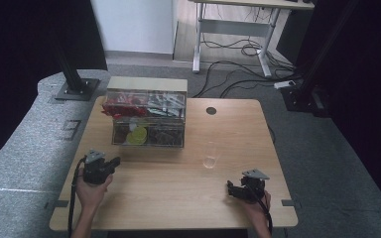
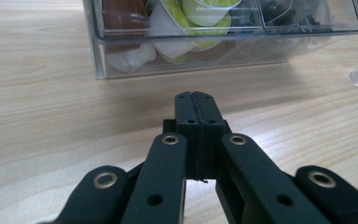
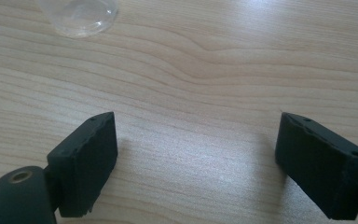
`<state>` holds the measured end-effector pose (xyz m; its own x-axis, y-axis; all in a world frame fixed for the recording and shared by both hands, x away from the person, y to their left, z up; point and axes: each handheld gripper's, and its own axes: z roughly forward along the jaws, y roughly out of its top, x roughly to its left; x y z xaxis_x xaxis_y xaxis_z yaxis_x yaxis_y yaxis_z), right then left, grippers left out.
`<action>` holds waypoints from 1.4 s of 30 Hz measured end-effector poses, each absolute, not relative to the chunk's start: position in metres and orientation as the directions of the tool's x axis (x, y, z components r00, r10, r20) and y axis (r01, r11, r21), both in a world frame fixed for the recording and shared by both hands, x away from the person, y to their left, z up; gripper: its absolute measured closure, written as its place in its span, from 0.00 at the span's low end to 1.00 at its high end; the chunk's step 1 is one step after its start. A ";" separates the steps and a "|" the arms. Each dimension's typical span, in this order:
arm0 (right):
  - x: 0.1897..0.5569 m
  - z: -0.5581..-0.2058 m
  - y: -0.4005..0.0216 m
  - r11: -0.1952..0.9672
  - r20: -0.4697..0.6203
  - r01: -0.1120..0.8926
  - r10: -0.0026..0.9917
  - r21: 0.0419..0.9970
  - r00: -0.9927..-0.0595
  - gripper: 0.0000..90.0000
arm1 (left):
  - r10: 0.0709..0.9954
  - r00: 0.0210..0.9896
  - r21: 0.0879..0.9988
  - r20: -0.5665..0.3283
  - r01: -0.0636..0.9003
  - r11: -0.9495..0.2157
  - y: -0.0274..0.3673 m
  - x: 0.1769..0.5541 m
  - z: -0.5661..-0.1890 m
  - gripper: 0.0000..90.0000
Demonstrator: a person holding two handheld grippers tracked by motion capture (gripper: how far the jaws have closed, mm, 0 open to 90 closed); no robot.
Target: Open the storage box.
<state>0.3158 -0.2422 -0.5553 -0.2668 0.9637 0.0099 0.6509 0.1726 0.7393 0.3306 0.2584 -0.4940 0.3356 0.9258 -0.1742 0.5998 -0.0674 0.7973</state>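
A clear plastic organiser box (image 1: 148, 119) stands at the back left of the wooden table (image 1: 178, 198), holding red packets, dark items and a lime-green capsule (image 1: 139, 135). In the left gripper view the box (image 2: 223, 42) lies just ahead with white and green capsules (image 2: 205, 9) inside. My left gripper (image 1: 113, 162) is held over the table in front of the box, jaws pressed together with nothing between them (image 2: 196, 100). A clear plastic cup (image 1: 210, 154) stands right of the box. My right gripper (image 1: 230, 187) rests near the front right edge, jaws wide apart and empty (image 3: 196, 140).
The cup's rim (image 3: 77, 16) lies ahead of the right gripper. A round cable hole (image 1: 211, 110) sits at the table's back. Black stands (image 1: 74, 79) and a desk with loose cables (image 1: 243, 49) are on the floor beyond.
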 end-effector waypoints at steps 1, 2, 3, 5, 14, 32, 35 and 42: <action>0.316 -0.555 -0.242 0.172 0.010 0.651 0.964 0.739 -0.267 0.14 | 0.926 0.336 0.796 -0.174 0.601 -0.069 0.258 0.332 -0.494 1.00; 0.316 -0.555 -0.242 0.172 0.010 0.651 0.964 0.739 -0.266 0.14 | 0.926 0.336 0.795 -0.173 0.602 -0.071 0.258 0.333 -0.495 1.00; 0.316 -0.555 -0.242 0.172 0.010 0.651 0.964 0.740 -0.266 0.14 | 0.926 0.336 0.793 -0.174 0.605 -0.070 0.258 0.335 -0.495 1.00; 0.316 -0.555 -0.242 0.172 0.010 0.650 0.964 0.740 -0.266 0.15 | 0.926 0.331 0.788 -0.180 0.612 -0.065 0.259 0.337 -0.497 1.00; 0.316 -0.555 -0.242 0.171 0.011 0.651 0.964 0.740 -0.265 0.15 | 0.923 0.334 0.781 -0.190 0.622 -0.064 0.258 0.350 -0.499 1.00; 0.315 -0.555 -0.242 0.171 0.009 0.650 0.965 0.740 -0.264 0.15 | 0.922 0.343 0.775 -0.180 0.627 -0.082 0.243 0.378 -0.501 1.00; 0.315 -0.555 -0.242 0.170 0.009 0.650 0.965 0.740 -0.263 0.15 | 0.922 0.348 0.763 -0.171 0.638 -0.099 0.241 0.382 -0.504 1.00; 0.315 -0.555 -0.242 0.170 0.009 0.650 0.965 0.741 -0.263 0.15 | 0.924 0.340 0.763 -0.173 0.640 -0.093 0.238 0.387 -0.505 1.00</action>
